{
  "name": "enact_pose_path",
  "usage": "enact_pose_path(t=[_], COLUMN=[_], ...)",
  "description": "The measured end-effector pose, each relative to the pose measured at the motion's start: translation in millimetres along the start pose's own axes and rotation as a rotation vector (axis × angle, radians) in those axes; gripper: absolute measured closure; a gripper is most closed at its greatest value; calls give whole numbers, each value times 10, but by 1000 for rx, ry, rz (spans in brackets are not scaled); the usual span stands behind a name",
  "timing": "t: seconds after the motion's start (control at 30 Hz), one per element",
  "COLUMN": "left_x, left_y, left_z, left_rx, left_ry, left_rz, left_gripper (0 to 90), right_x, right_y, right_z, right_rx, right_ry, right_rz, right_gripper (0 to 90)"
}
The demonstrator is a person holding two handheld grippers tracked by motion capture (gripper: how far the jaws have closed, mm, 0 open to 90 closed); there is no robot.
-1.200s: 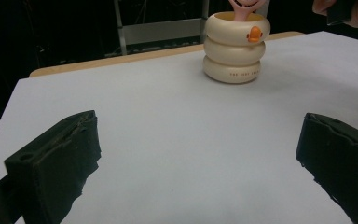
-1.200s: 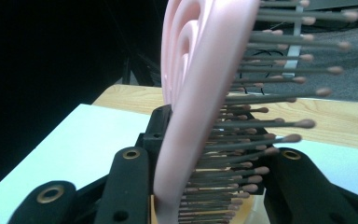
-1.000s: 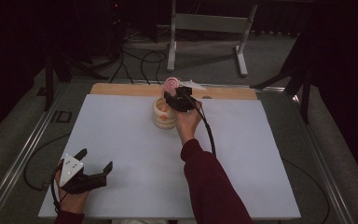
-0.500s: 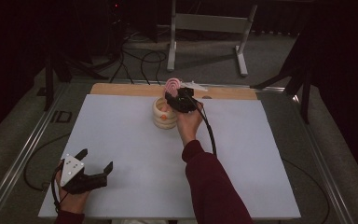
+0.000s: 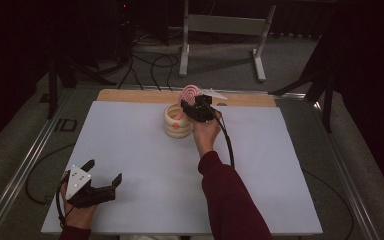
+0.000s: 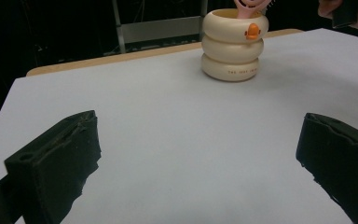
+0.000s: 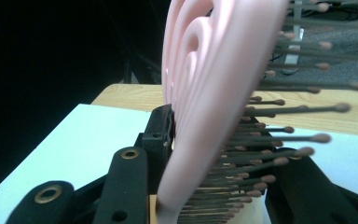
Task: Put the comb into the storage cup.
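The table, covered by a white sheet with a strip of bare wood along its far edge, is the largest thing here, and everything else is placed against the cream holder that stands near the middle of that far edge. The holder is a short cup made of three stacked rings, upright, with a small orange duck face on its side. A person's arm in a dark red sleeve reaches up the table to it from the near edge. The right gripper sits just above and beside the holder's rim, its jaws closed on the pink hairbrush, one jaw against the smooth back and one among the bristles. The brush stands upright with its lower end inside the holder and its head above the rim. The left gripper rests well away from the holder, at the near left corner, jaws spread wide with nothing between them.
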State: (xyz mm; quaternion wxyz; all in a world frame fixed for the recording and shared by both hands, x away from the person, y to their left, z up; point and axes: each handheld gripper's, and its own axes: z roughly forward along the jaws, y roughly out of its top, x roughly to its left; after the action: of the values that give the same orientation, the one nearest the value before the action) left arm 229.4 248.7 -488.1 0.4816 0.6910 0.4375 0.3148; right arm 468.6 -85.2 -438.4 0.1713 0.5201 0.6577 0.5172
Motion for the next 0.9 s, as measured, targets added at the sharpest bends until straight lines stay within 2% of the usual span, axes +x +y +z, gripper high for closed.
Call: enact_pose_path(t=[0.23,0.5,0.8,0.9], left_x=[-3,-4,-8,-8], left_y=[-5,-7,-7,-8], left_z=[7,10,13,15], left_rx=[5,6,8,9], left_ry=[-1,0,0,3], left_rz=[3,1,3,2], left_gripper=[3,3,3,3], right_x=[-29,-73,-123,-136], right_y=[-11,-21,-30,-30], right_z=[-16,-27,-38,-39], right_rx=[6,7,35,44], right_ry=[11,-4,-14,-10], right_rz=[1,-2,-20,-7], right_gripper=[627,617,597,581])
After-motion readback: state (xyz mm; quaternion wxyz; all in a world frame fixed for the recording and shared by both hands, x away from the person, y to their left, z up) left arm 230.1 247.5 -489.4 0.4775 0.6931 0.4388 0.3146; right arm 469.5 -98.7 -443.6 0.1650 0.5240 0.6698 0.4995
